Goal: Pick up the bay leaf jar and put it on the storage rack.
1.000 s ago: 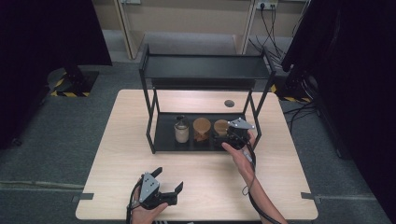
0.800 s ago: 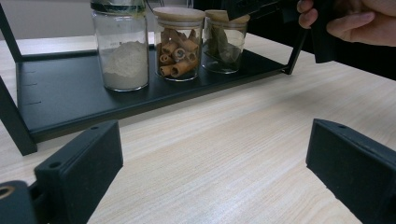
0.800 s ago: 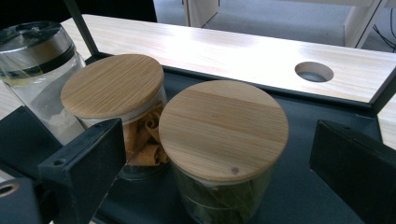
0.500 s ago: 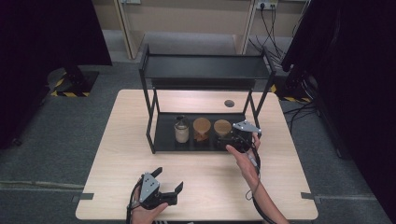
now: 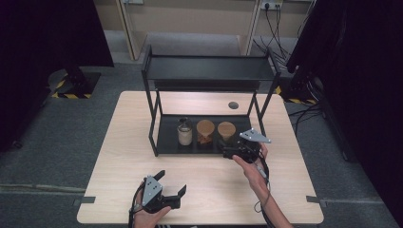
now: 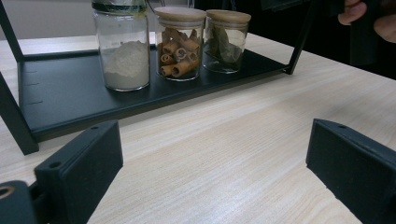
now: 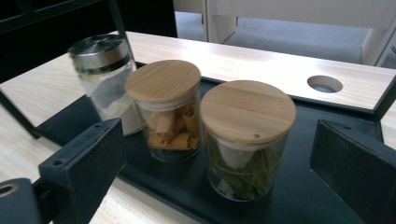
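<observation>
Right gripper (image 5: 227,153): jaws spread wide, nothing between the pads. Jar of leaves (image 7: 246,140): wooden lid, upright on the black tray (image 7: 299,196), straight ahead of the jaws and centred in their gap, not touched. Jar of rolled sticks (image 7: 168,109): just beside it, toward the left jaw. Jar of white powder (image 7: 106,77): metal lid, beyond the left jaw. Left gripper (image 5: 172,185): jaws spread, empty, low over the table (image 6: 224,154), well apart from the tray.

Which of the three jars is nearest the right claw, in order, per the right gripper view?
1. Leaf jar, between the right claw's open jaws.
2. Cinnamon jar, middle of the row.
3. Metal-lid jar, far end of the shelf.
</observation>
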`<state>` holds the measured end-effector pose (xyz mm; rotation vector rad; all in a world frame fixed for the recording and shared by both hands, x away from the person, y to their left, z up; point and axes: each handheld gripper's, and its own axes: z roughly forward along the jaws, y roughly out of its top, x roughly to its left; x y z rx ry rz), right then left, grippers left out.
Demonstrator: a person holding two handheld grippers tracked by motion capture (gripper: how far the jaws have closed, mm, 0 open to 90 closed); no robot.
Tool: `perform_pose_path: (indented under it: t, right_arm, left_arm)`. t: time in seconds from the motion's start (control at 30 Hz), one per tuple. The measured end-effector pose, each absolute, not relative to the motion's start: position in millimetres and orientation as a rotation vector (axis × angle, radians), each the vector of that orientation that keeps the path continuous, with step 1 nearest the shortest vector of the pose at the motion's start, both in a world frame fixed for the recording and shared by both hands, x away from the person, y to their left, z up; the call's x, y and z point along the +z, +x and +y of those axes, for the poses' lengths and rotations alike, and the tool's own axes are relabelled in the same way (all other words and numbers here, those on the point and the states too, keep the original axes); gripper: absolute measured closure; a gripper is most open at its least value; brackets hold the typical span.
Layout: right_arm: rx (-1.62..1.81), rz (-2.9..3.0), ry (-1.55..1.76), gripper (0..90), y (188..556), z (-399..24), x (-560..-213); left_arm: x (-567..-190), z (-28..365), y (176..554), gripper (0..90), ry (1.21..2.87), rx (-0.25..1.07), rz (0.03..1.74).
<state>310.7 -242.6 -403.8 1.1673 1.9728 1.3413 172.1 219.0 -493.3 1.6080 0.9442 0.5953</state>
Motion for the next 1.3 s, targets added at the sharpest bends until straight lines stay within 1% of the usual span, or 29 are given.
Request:
perform_pose_path:
  t: [0.83,1.3]
  right_arm:
    - [1.445,2.009,1.075,3.7,268.0,-254.8,-412.9]
    - [1.503,2.039,1.015,3.0,247.4,-252.9,-427.3]
  left_arm:
    - [-493.5,219.1,172.0,2.9,1.603,0.596,0.947]
    - [-493.2,220.3,172.5,2.9,1.6,0.596,0.947]
